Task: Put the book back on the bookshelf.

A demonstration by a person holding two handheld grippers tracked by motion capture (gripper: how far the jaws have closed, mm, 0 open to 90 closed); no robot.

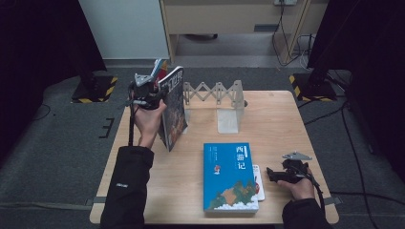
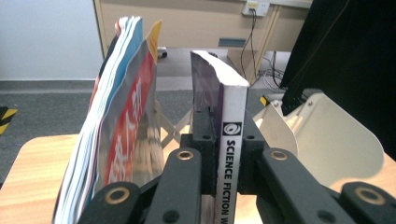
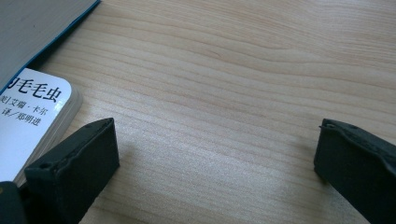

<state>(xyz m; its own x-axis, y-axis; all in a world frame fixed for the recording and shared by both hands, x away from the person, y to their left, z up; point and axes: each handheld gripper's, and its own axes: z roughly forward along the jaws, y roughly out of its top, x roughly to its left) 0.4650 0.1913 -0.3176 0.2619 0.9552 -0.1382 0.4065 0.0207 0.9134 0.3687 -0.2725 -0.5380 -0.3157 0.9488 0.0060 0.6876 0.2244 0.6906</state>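
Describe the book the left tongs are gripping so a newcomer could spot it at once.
Look to the wooden table's far left edge, beside the white accordion book rack. The magazine stands upright in the left tongs; its white spine reads SCIENCE FICTION, whereas the blue book lies flat.

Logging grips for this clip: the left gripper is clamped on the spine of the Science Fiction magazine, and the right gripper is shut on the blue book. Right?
Not quite: the right gripper is open over bare table, as the right gripper view shows. The left gripper does clamp the magazine spine.
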